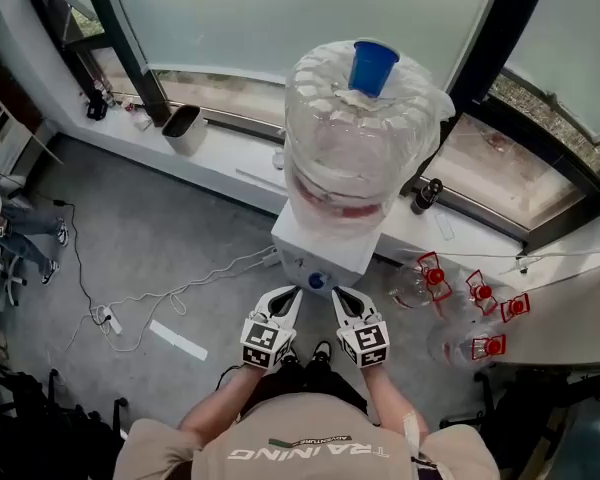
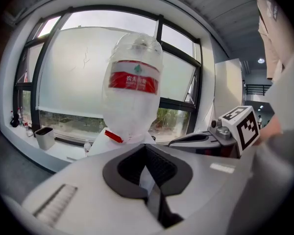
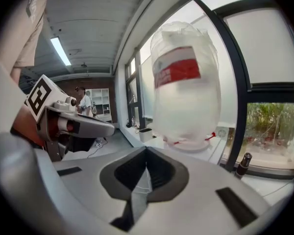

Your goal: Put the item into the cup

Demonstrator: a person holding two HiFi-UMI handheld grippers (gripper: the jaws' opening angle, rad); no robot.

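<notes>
Blue plastic cup (image 1: pixel 372 66) sits upright on top of the big clear water jug (image 1: pixel 358 138), which stands on a white dispenser (image 1: pixel 325 248). Cup is probably light and tippy. Can't tell which thing is the item. Left gripper (image 1: pixel 292 293) and right gripper (image 1: pixel 342 296) are both clenched on nothing, low at the dispenser front. Red-capped clear bottles (image 1: pixel 450 288) lie to the right, white cables (image 1: pixel 150 303) to the left.

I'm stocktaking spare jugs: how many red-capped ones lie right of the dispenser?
4 clear jugs: the leftmost jug, the next jug, the rightmost jug, and the lowest jug. Others may be hidden out of frame.
</notes>
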